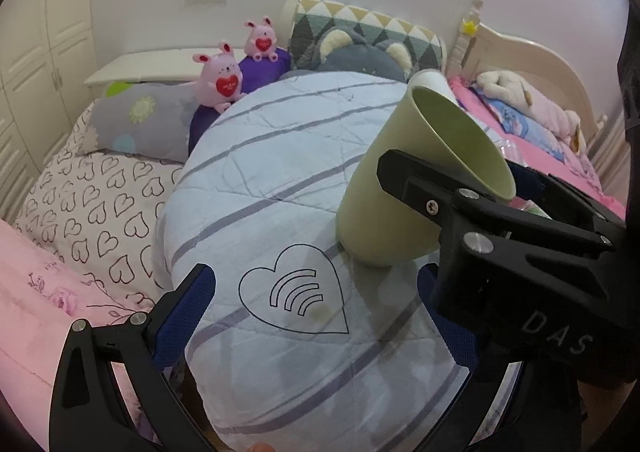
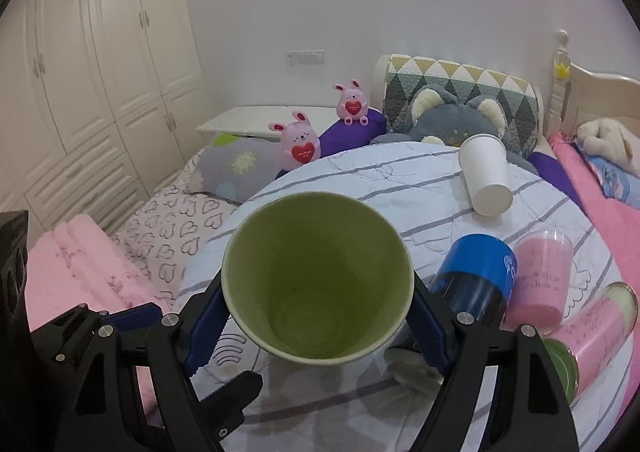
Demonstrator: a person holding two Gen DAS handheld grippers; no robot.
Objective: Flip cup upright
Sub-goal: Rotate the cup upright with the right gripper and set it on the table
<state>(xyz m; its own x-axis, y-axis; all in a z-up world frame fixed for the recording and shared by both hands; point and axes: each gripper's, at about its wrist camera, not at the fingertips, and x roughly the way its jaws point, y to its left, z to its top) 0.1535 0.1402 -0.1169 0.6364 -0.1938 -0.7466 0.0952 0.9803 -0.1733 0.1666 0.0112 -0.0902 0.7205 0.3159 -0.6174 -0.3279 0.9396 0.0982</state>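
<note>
A pale green cup [image 2: 318,280] is clamped between the blue pads of my right gripper [image 2: 316,312], its open mouth facing the camera. In the left wrist view the same green cup [image 1: 404,187] stands tilted, base on the round quilted table [image 1: 280,179], mouth leaning up and to the right, with the right gripper [image 1: 452,207] around its side. My left gripper [image 1: 316,312] is open and empty, its fingers spread over the heart logo [image 1: 294,290] in front of the cup.
A white paper cup [image 2: 486,179] lies on its side at the back right. A blue cup [image 2: 476,276], a pink cup [image 2: 538,276] and a pink-green cup [image 2: 592,336] lie on the right. Beds, pillows and plush toys [image 2: 300,145] surround the table.
</note>
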